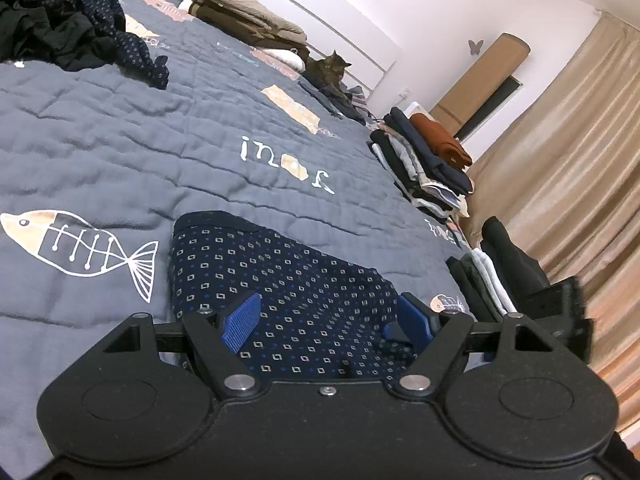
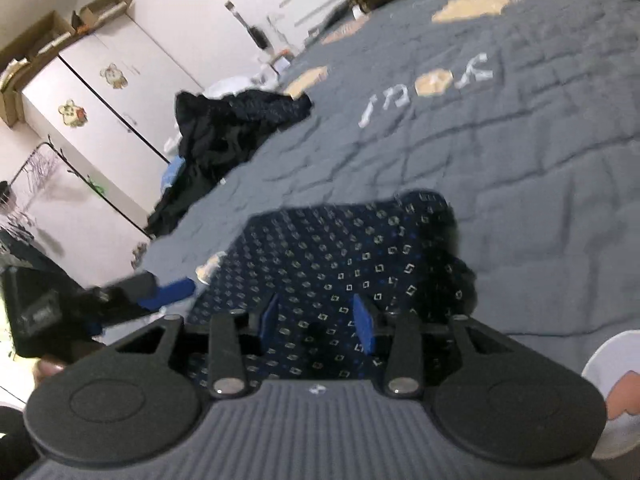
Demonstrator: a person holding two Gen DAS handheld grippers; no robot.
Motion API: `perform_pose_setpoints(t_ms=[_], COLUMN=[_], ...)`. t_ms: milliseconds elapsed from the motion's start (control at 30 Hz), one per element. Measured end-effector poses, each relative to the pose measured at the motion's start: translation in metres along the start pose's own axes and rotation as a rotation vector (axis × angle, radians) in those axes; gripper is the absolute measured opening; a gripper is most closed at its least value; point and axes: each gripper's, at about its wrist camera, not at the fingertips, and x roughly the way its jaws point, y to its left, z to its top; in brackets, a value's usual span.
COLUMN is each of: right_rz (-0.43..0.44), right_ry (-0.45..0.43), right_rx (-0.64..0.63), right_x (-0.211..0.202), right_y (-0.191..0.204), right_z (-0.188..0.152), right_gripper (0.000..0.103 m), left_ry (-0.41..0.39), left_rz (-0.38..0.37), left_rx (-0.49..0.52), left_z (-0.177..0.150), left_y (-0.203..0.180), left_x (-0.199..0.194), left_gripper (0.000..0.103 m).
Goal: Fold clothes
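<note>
Left wrist view: the left tool (image 1: 326,322) is seen spread wide, released, over the near edge of a folded navy patterned garment (image 1: 280,264) lying flat on the bed (image 1: 100,152). Right wrist view: the right tool (image 2: 318,322), partly parted and empty, sits above the same edge.

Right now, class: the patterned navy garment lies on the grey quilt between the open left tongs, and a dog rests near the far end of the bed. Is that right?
Not quite. The animal at the far end is a cat, not a dog; the left wrist view shows it. The rest stands: the patterned navy garment lies on the grey quilt between the open left tongs.
</note>
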Motion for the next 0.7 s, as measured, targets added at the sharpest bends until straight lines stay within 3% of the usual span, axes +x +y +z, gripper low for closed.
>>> perform_pose_setpoints(t_ms=[167, 267, 533, 700], right_rz=[0.088, 0.114, 0.079, 0.079], right_ry=[-0.038, -0.015, 0.014, 0.006], right_rx=[0.005, 0.0, 0.05, 0.118], right_x=[-0.025, -0.031, -0.051, -0.069], right_y=[0.024, 0.036, 0.029, 0.017], right_z=[-0.009, -0.022, -0.084, -0.1], right_gripper=[0.042, 0.042, 0.042, 0.042], left_ry=[-0.005, -0.007, 0.008, 0.011], left_rz=[-0.009, -0.012, -0.013, -0.026], left_rx=[0.005, 0.011, 0.047, 0.046], left_z=[-0.001, -0.003, -0.019, -0.024], left_y=[-0.004, -0.007, -0.013, -0.017], left_x=[-0.004, -0.008, -0.024, -0.031], left_gripper=[0.074, 0.074, 0.074, 0.074])
